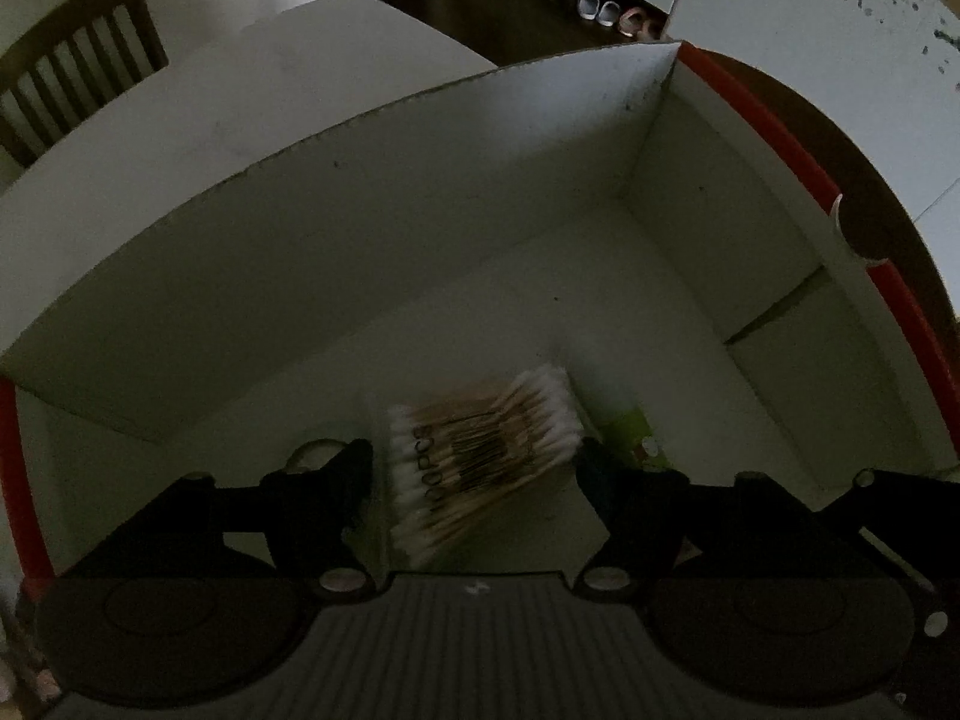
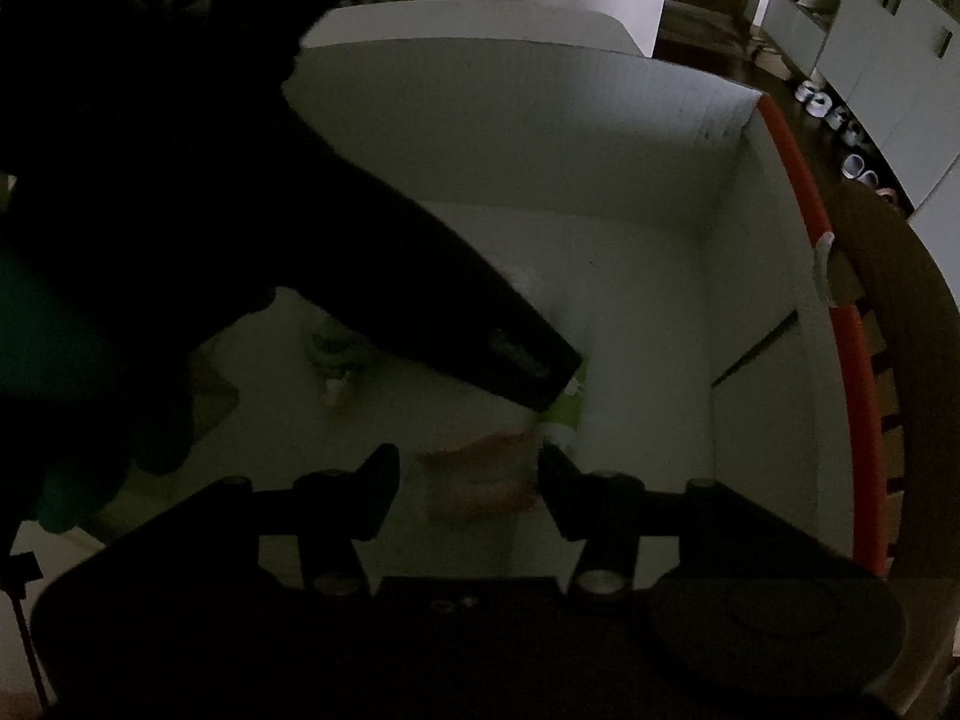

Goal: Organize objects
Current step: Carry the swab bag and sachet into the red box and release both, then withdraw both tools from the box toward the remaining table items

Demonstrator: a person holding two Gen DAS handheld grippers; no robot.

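Observation:
A pack of cotton swabs (image 1: 480, 456) with wooden sticks lies blurred between the fingers of my left gripper (image 1: 477, 456), low inside a white cardboard box (image 1: 360, 228). The jaws stand wide and do not press the pack. A green item (image 1: 630, 429) lies beside the right finger. In the right wrist view my right gripper (image 2: 468, 468) is open over the box floor, with an orange-brown packet (image 2: 480, 474) blurred between its fingers. The left gripper's dark body (image 2: 300, 228) reaches in from the upper left, its tip by the green item (image 2: 567, 405).
The box (image 2: 600, 150) has a red rim (image 2: 840, 312) on its right side and a raised flap (image 1: 240, 90) at the back. A small white object (image 2: 336, 360) lies on the box floor. A wooden chair (image 1: 72, 60) and several shoes (image 1: 600, 9) are beyond.

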